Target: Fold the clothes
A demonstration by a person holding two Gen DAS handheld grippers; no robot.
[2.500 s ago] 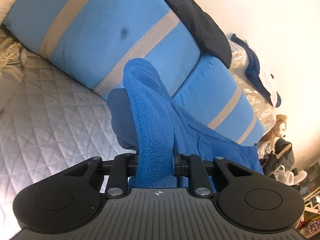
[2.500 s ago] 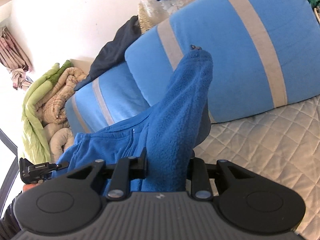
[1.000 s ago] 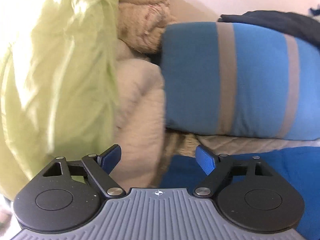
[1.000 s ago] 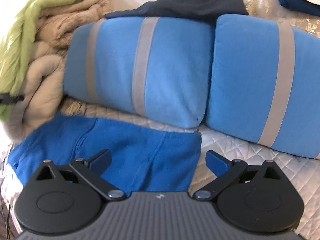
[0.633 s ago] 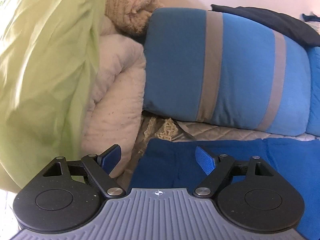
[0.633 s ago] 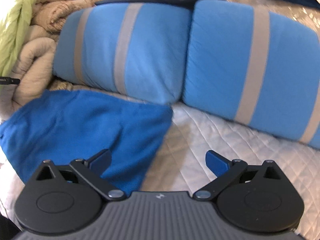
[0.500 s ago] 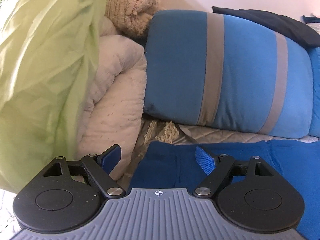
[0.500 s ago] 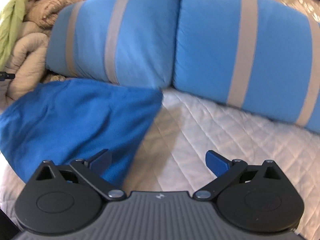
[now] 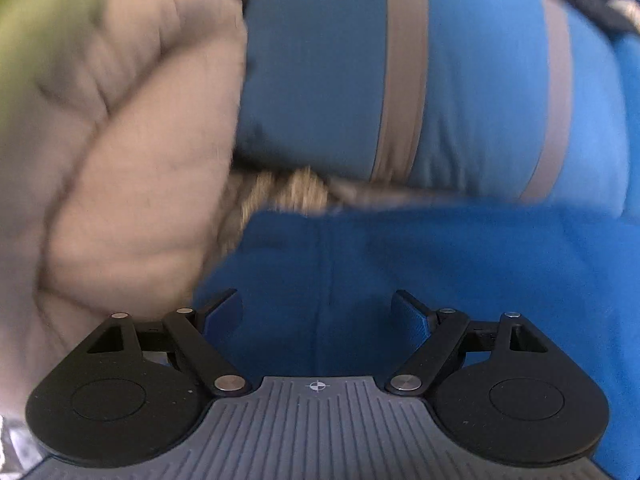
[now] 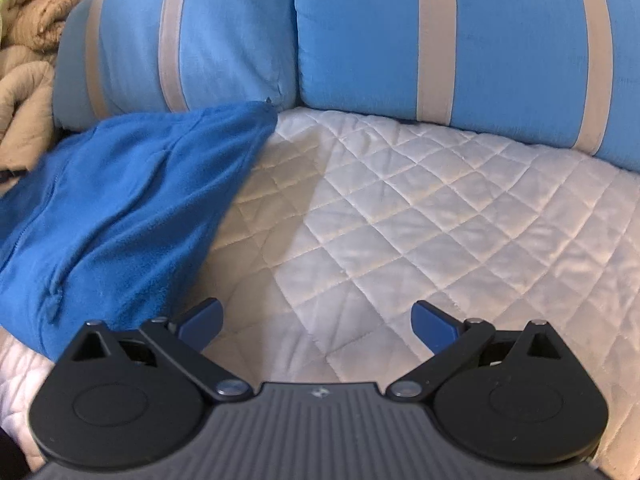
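- Both hand-held grippers, left and right, are hanging spread and empty, having let go of the blue fleece.
- It is now lying on the quilted bed, against the striped pillows.
- I am lowering towards the fleece, left directly over it, likely for the next fold.

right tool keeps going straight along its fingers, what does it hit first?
Most likely the white quilted bedspread: the open right tool points down at bare quilt. The blue fleece garment lies off to its left, out of line. Depth is unclear.
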